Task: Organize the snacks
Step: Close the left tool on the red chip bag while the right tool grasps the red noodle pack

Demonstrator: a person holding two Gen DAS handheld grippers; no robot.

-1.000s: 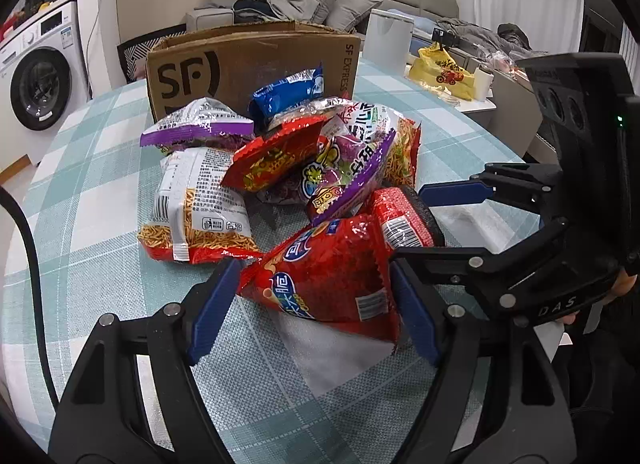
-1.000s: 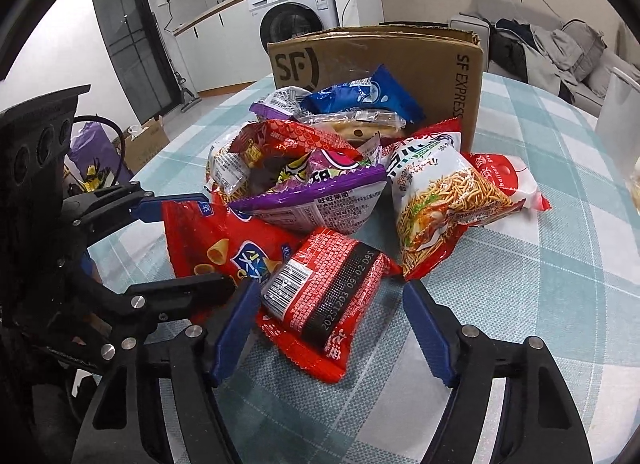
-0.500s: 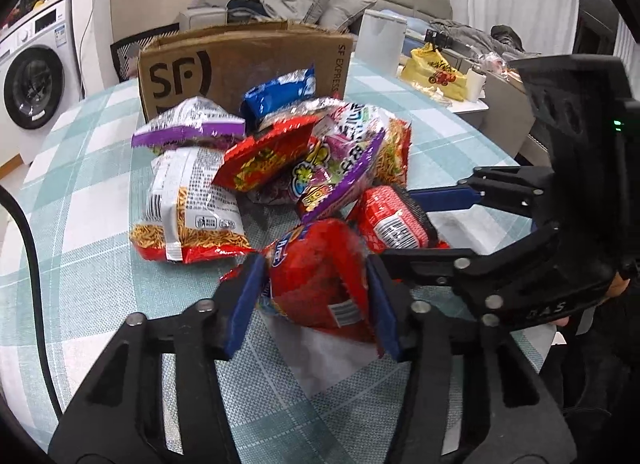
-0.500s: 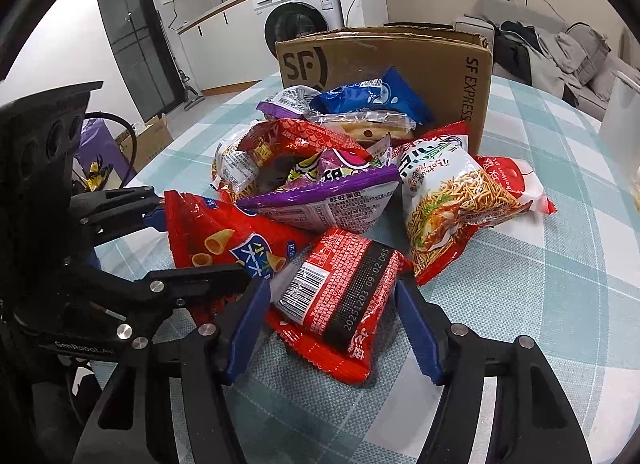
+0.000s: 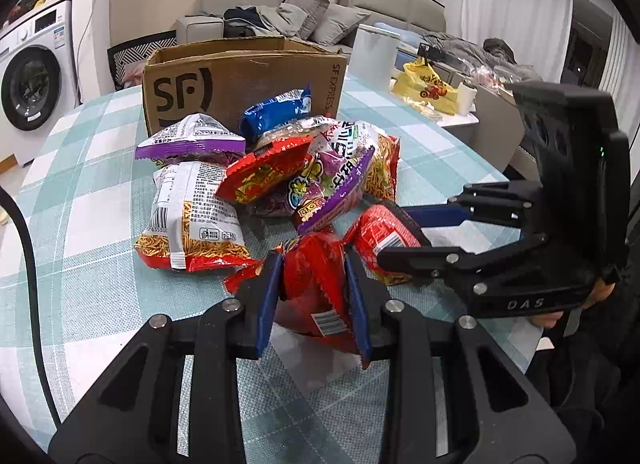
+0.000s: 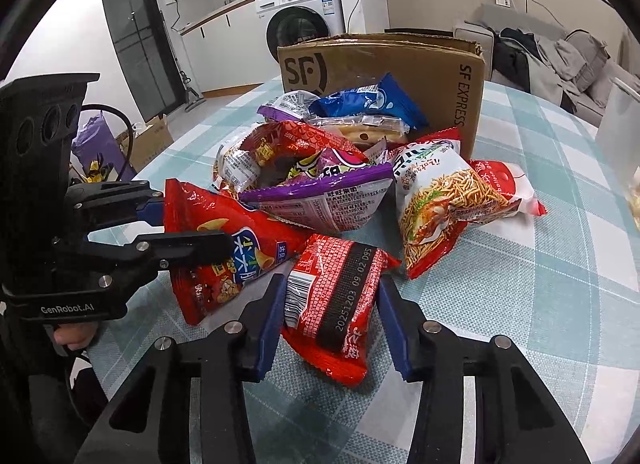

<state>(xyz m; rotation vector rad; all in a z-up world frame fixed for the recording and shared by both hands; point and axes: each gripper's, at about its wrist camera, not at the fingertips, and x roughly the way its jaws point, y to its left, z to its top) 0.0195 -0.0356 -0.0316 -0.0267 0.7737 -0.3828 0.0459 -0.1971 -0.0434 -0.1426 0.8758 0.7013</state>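
A pile of snack bags lies on the teal checked tablecloth (image 5: 80,200) in front of an open cardboard box (image 5: 240,80) (image 6: 380,64). My left gripper (image 5: 314,296) (image 6: 188,224) is at the near edge of the pile, its jaws closing, with the blue pads squeezing a red chip bag (image 5: 312,276) (image 6: 224,248) from both sides. Just to its right, my right gripper (image 6: 332,304) (image 5: 394,236) has its jaws closing on a red packet with a black band (image 6: 340,288) (image 5: 380,232), pads against its edges. Both bags rest on the table.
Behind the held bags lie a noodle-snack bag (image 5: 192,216), purple bags (image 6: 320,196), a blue bag (image 6: 368,100) and another noodle bag (image 6: 440,192). A white canister (image 5: 374,52) and a yellow bag (image 5: 424,88) stand at the far right. The table edge runs close on the right.
Both grippers went from wide open to closed on their bags. The red chip bag is now pinched narrow between the left pads. Neither hand shifted much.
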